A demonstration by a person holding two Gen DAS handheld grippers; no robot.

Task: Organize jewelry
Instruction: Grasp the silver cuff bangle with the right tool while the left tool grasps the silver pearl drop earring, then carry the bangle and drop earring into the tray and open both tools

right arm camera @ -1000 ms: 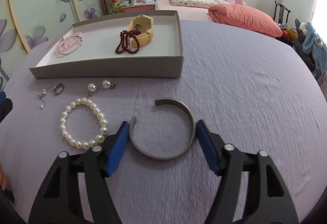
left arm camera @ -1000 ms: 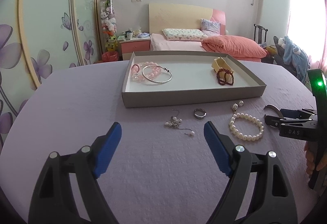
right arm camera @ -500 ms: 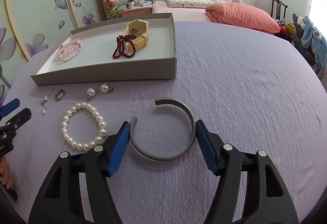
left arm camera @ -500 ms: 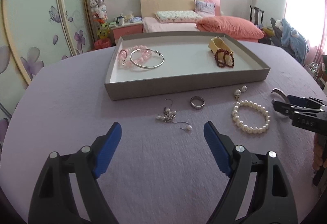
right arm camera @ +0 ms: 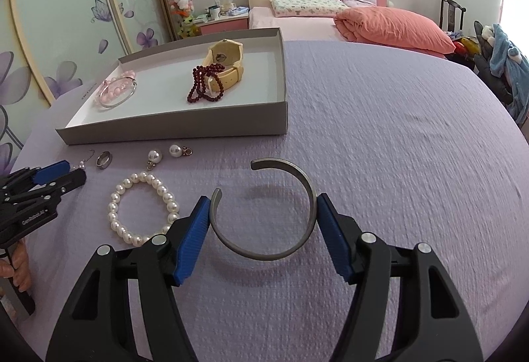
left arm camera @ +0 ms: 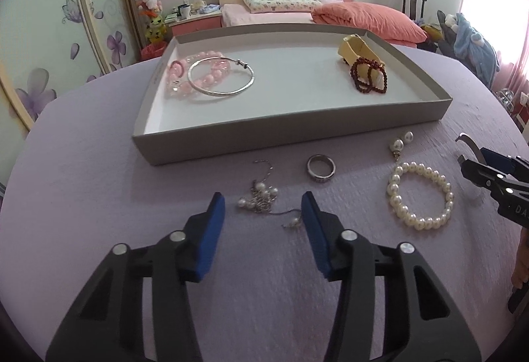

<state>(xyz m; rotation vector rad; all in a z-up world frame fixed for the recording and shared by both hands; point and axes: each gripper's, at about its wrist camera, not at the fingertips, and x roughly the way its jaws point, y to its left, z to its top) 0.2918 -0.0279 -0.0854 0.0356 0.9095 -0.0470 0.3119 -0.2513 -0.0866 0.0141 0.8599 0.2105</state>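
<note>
Jewelry in progress: right hand-held gripper point(right arm camera: 263, 220) clamps a grey open metal cuff bangle point(right arm camera: 264, 210) above the lilac-clothed counter point(right arm camera: 380, 163); left hand-held gripper point(left arm camera: 263, 213), unclamped, jaws just narrowing, straddles a silver pearl-drop earring point(left arm camera: 261, 200).

Lavender textured tablecloth point(left arm camera: 99, 183): bears all items below.
Shallow grey cardboard tray point(left arm camera: 297, 137): upper centre of the left wrist frame. Inside, at its left end, a pink bead bracelet point(left arm camera: 185, 77) with a thin silver bangle point(left arm camera: 221, 77) lying over it; at its right end, a cream wristwatch point(left arm camera: 355, 53) with a dark red bead strand point(left arm camera: 368, 77) draped on it.
Row below the tray's near wall, left to right: pearl-cluster chain earring point(left arm camera: 264, 203), silver band ring point(left arm camera: 320, 167), pair of pearl drop earrings point(left arm camera: 401, 143), white pearl bracelet point(left arm camera: 420, 195) just below that pair.
Open grey metal cuff point(right arm camera: 264, 210): centre of the right wrist frame, right of the pearl bracelet.
</note>
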